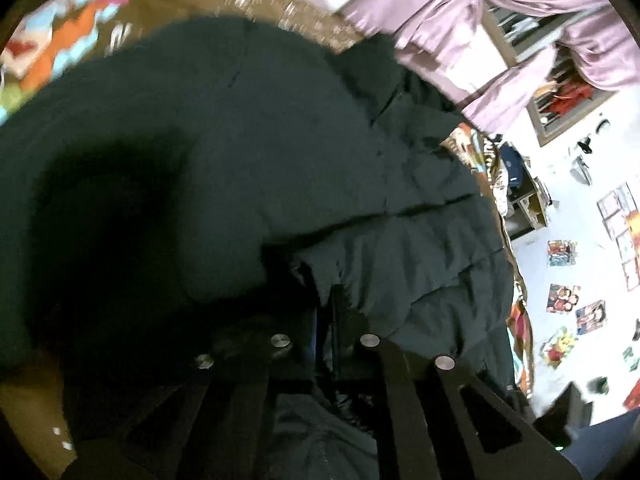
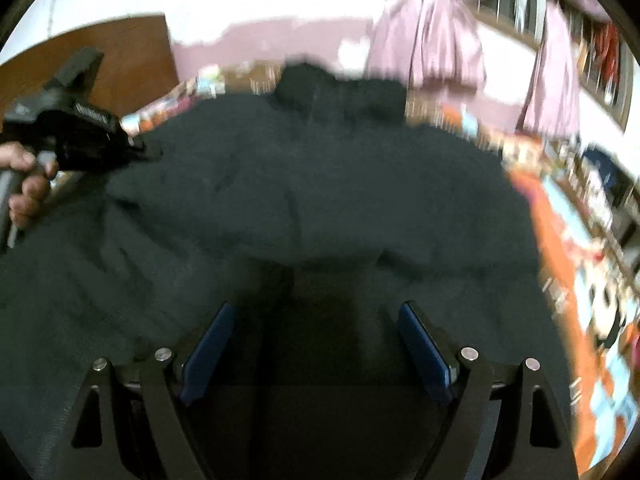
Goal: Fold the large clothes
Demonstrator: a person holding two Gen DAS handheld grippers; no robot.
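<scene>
Nearest in the right wrist view, the right gripper (image 2: 316, 344) has its jaws wide apart, and its blue pads (image 2: 210, 350) hang just above the dark jacket (image 2: 320, 208) with nothing between them; I cannot tell if they touch the cloth. In the left wrist view the left gripper (image 1: 324, 312) has its jaws together, and a fold of the jacket (image 1: 248, 152) lies right at the tips and partly covers them, so it looks clamped on that edge, though the place is dark and I am not fully sure. The jacket is spread over a bed with a colourful sheet (image 2: 560, 248), and it fills most of both views. It appears to lie rather flat and open, with a quilted part bunched on the right in the left wrist view, so I judge the folding is at an early stage: perhaps the garment is laid out, but a clear finished fold is not visible, and the sides and the length are left to fold. Further away on the left of the right wrist view, a hand (image 2: 28, 184) holds the left gripper (image 2: 150, 154) at the left edge of the jacket. Far behind the bed there are purple curtains (image 2: 432, 40) and a white wall, all blurred.
</scene>
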